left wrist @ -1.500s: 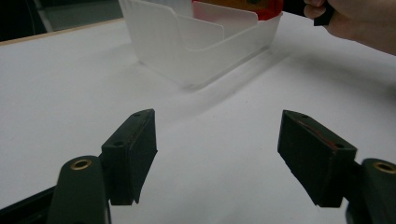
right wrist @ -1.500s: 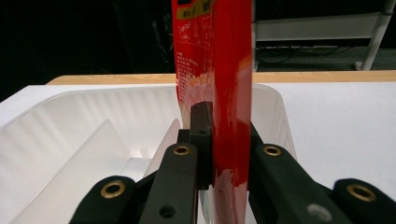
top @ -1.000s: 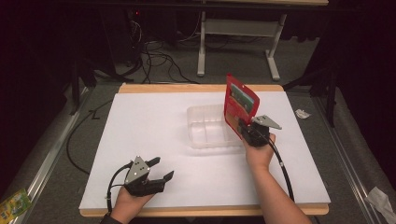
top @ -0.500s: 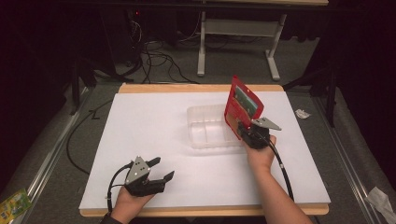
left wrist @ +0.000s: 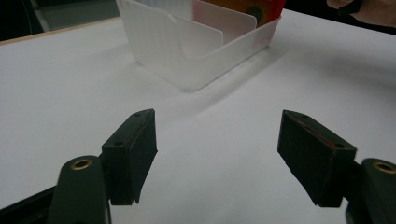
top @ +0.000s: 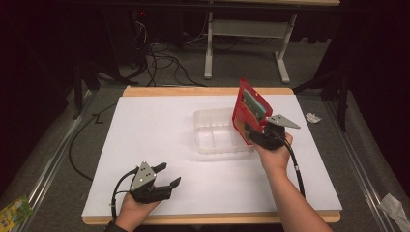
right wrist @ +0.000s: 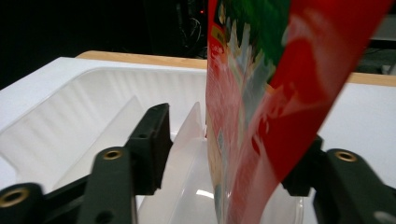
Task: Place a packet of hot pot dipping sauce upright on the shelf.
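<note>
red pouch (top: 249, 108) upright in clear tray (top: 212, 137), right fingers (top: 256, 135) just released, left (top: 164, 175) open.

Red packet (right wrist: 261, 107) — blurred, top cut off (print unreadable) — hides the tray's (right wrist: 84, 107) right side.

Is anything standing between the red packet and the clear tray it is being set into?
Nothing visible. The red packet stands upright at the right end of the clear divided tray, between the jaws of the right gripper, which have just been opening. The compartment below looks empty.
</note>
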